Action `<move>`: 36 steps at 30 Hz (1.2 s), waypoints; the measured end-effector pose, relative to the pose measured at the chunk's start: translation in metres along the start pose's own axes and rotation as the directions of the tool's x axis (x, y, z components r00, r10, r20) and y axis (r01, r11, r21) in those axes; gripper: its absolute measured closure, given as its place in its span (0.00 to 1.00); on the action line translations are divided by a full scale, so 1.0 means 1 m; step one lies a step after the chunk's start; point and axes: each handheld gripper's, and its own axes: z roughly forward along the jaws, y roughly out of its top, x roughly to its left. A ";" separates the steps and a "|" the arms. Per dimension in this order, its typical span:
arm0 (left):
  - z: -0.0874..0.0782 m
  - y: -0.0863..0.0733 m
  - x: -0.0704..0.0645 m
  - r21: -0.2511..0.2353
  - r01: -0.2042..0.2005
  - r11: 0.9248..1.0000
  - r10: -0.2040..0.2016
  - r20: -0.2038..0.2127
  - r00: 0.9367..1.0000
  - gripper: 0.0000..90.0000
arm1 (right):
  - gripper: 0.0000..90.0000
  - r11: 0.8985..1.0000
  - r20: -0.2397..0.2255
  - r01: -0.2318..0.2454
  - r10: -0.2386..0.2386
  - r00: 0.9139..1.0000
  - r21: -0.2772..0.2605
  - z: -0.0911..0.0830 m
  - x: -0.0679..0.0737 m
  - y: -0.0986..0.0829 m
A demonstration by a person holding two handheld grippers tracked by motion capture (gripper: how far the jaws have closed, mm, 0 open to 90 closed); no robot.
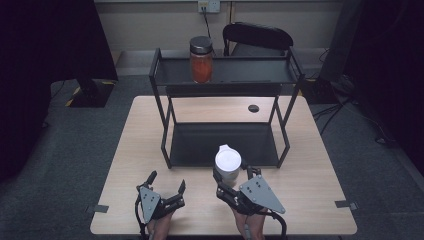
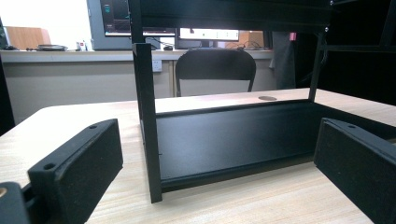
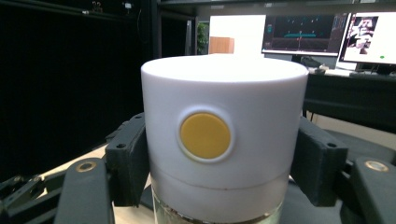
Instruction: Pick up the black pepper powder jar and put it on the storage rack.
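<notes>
- A black two-tier rack (image 1: 226, 107) stands on the wooden table (image 1: 130, 165), toward its far half; everything else is placed from this rack.
- On the rack's top shelf, near its left-of-middle part, stands a glass jar (image 1: 201, 60) with a dark lid and orange-red contents.
- Just in front of the rack's lower shelf, at about its middle, a white-lidded container (image 1: 228, 163) stands upright on the table.
- The right gripper (image 1: 233, 176) sits in front of the rack, its jaws on either side of this container and pressed against it, pinching it.
- In the right gripper view the container's white lid (image 3: 224, 126) carries a round yellow button (image 3: 205, 136) facing the camera, and a clear lower body with something dark inside shows at the bottom edge.
- The left gripper (image 1: 166, 180) rests in front of the rack's left front leg, jaws spread wide with nothing between them.
- In the left gripper view that leg (image 2: 148, 121) and the lower shelf (image 2: 233, 135) lie ahead between the spread jaws.
- Behind the rack, past the table's far edge, stands a black chair (image 1: 257, 37).
- A dark round hole (image 1: 253, 108) lies in the tabletop under the rack's right part.
</notes>
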 end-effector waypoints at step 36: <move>0.000 0.000 0.000 0.000 0.000 1.000 0.000 -0.002 1.000 0.01 | 0.34 0.996 0.065 0.024 -0.018 0.998 -0.089 0.060 -0.044 0.082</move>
